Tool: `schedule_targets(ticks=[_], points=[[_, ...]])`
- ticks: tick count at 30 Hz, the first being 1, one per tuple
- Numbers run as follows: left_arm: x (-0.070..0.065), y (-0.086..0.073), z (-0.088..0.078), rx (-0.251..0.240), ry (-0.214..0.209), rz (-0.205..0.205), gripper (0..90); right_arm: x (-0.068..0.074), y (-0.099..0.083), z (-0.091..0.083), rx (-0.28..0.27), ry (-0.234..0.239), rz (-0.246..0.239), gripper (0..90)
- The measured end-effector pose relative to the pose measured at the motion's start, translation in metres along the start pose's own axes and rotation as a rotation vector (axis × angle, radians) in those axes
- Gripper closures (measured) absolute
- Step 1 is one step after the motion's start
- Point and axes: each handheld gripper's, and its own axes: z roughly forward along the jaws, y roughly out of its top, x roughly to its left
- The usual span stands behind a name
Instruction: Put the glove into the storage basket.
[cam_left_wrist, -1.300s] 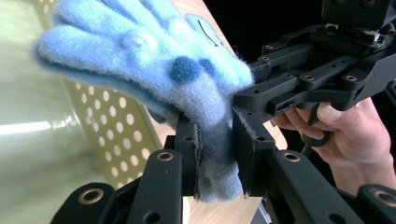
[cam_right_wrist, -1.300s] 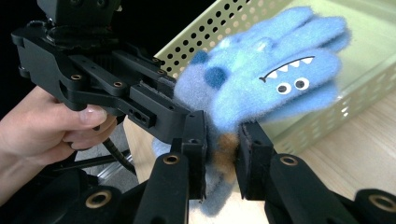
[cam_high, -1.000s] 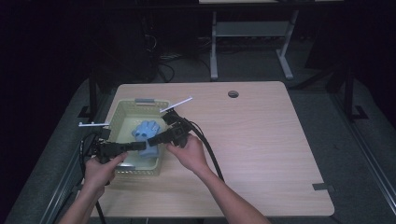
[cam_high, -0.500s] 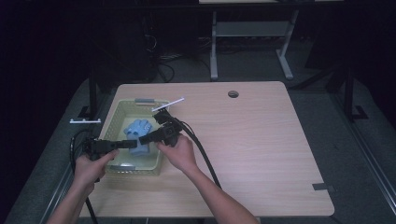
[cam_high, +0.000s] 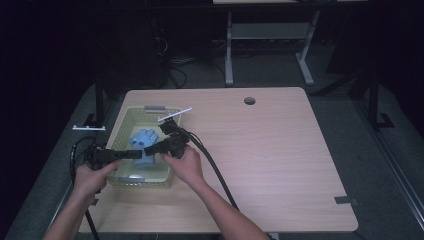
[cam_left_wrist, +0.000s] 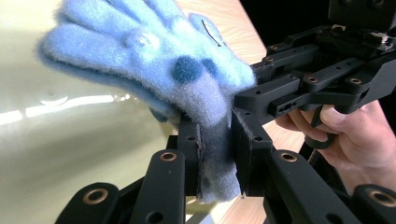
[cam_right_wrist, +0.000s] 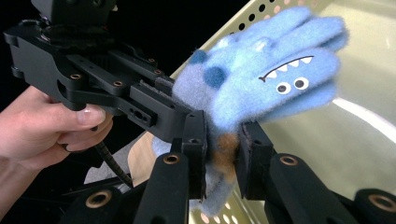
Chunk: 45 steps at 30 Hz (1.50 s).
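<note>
A fuzzy light blue glove (cam_high: 141, 138) with a monster face hangs over a pale green perforated basket (cam_high: 125, 120) at the table's left. My left gripper (cam_high: 139, 154) comes in from the left and my right gripper (cam_high: 149, 150) from the right, their tips meeting at the glove's cuff. In the left gripper view the left gripper (cam_left_wrist: 215, 133) is shut on the grey-blue cuff of the glove (cam_left_wrist: 154, 60). In the right gripper view the right gripper (cam_right_wrist: 223, 137) is likewise shut on the cuff, and the glove (cam_right_wrist: 275, 79) spreads its fingers above the jaws.
The basket's smooth inner wall (cam_left_wrist: 70, 154) lies just behind the glove. The wooden table (cam_high: 280, 150) stretches wide to the right, with a round hole (cam_high: 249, 100) at the back and a grey tape patch (cam_high: 346, 201) near the front right. Cables trail toward the front edge.
Both hands have slid a little to the left and toward the person, carrying the glove between them over the basket.
</note>
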Motion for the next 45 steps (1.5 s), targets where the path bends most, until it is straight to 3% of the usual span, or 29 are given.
schedule_targets(ticks=[7,26,34,45], points=[[0.004,0.001,0.0,0.047,0.044,0.009,75.4,-0.003,-0.002,0.012,0.023,-0.001,0.011,75.4],[0.025,0.006,0.013,0.117,0.124,-0.03,76.0,-0.02,-0.001,0.04,0.076,-0.044,0.067,74.9],[0.028,0.005,0.024,0.177,0.192,-0.04,76.0,-0.024,-0.003,0.05,0.134,-0.082,0.06,73.9],[0.034,0.003,0.025,0.177,0.199,-0.065,76.1,-0.019,-0.001,0.052,0.156,-0.138,0.029,70.2]])
